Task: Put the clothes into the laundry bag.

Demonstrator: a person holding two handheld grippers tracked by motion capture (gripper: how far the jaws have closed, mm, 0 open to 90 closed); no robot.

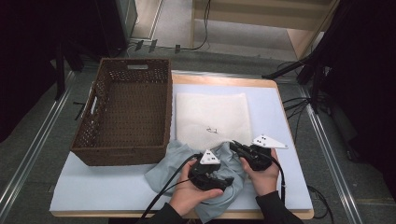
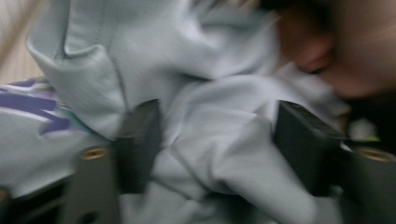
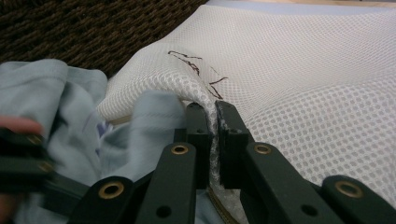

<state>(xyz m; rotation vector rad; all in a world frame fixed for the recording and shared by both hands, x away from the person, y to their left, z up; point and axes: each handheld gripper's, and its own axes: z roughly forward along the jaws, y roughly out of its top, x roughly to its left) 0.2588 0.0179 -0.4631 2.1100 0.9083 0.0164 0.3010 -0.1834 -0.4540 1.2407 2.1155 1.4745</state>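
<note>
A crumpled light blue garment lies at the table's front, its upper part at the mouth of a flat white mesh bag with a dark scribble on it. My right gripper is shut on the bag's near edge. In the right gripper view the jaws pinch the lifted mesh with the garment just to their left. My left gripper rests on the garment. In the blurred left gripper view its jaws stand apart with folds of the blue cloth bulging between them.
A dark brown wicker basket stands at the left of the pale blue mat, right beside the bag. The basket wall shows behind the garment. A hand is close at the upper right of the left gripper view.
</note>
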